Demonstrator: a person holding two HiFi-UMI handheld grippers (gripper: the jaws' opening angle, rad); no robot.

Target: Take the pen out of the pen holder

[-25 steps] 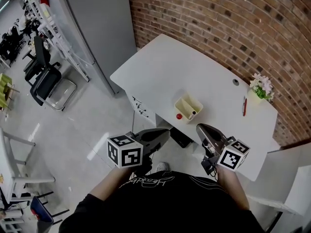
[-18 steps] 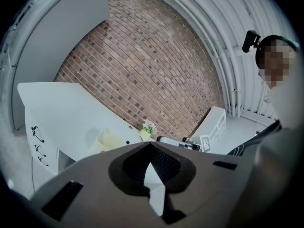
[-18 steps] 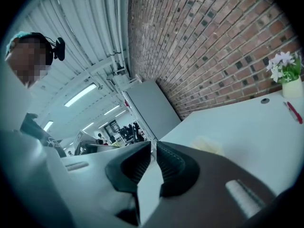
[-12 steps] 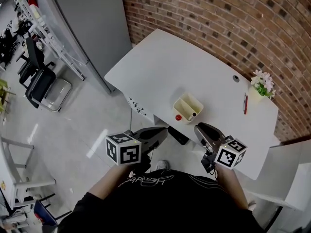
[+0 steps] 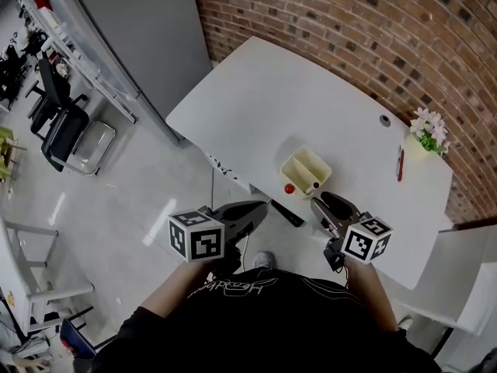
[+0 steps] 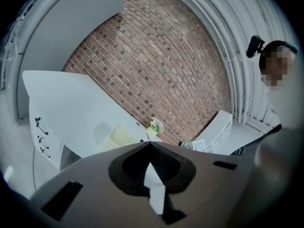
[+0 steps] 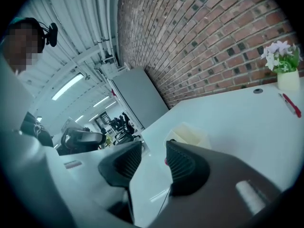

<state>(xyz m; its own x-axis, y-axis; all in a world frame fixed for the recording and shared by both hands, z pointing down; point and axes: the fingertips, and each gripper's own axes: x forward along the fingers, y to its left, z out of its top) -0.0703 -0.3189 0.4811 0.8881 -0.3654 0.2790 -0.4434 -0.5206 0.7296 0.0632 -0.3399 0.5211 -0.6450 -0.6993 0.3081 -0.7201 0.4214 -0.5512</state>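
White table (image 5: 264, 92) bears one pen holder (image 5: 305, 173), one red pen (image 5: 400, 164); left gripper (image 5: 260, 207) jaws together, right gripper (image 5: 321, 200) jaws opening, empty.

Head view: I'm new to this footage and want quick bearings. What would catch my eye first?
The red brick wall behind the white table dominates. Near the table's front edge stands a pale yellow pen holder. Nearer the person are the left gripper, shut, and the right gripper, its jaws opening with nothing between them.
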